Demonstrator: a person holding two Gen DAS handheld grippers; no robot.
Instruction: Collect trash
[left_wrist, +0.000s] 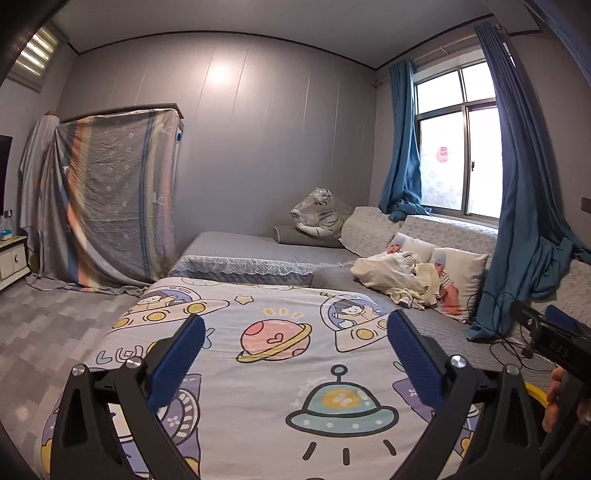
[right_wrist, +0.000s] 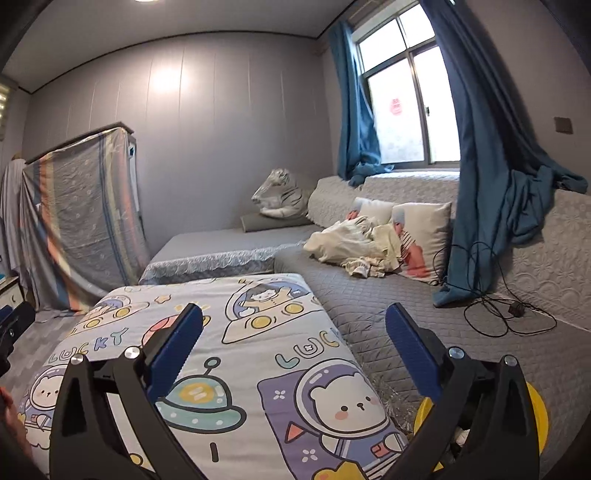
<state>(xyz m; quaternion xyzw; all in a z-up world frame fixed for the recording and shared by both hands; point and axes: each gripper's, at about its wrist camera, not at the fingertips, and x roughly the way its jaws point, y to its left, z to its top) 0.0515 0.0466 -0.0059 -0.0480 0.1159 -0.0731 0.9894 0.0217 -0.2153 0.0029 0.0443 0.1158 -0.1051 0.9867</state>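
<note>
My left gripper (left_wrist: 295, 354) is open and empty above a cartoon space-print quilt (left_wrist: 266, 369). My right gripper (right_wrist: 293, 343) is open and empty above the same quilt (right_wrist: 236, 332). A yellow-rimmed round container (right_wrist: 535, 417) sits at the lower right behind the right finger, with something white inside it; its rim also shows in the left wrist view (left_wrist: 537, 393). The right gripper's body (left_wrist: 554, 336) shows at the right edge of the left wrist view. No loose trash is plain to see on the bed.
A grey quilted bed (right_wrist: 388, 295) holds a pile of cream clothes (right_wrist: 354, 243), printed pillows (right_wrist: 421, 236) and a black cable with a charger (right_wrist: 509, 310). A wrapped plush tiger (left_wrist: 317, 214), blue curtains (left_wrist: 517, 221) and a sheet-covered wardrobe (left_wrist: 110, 199) stand around.
</note>
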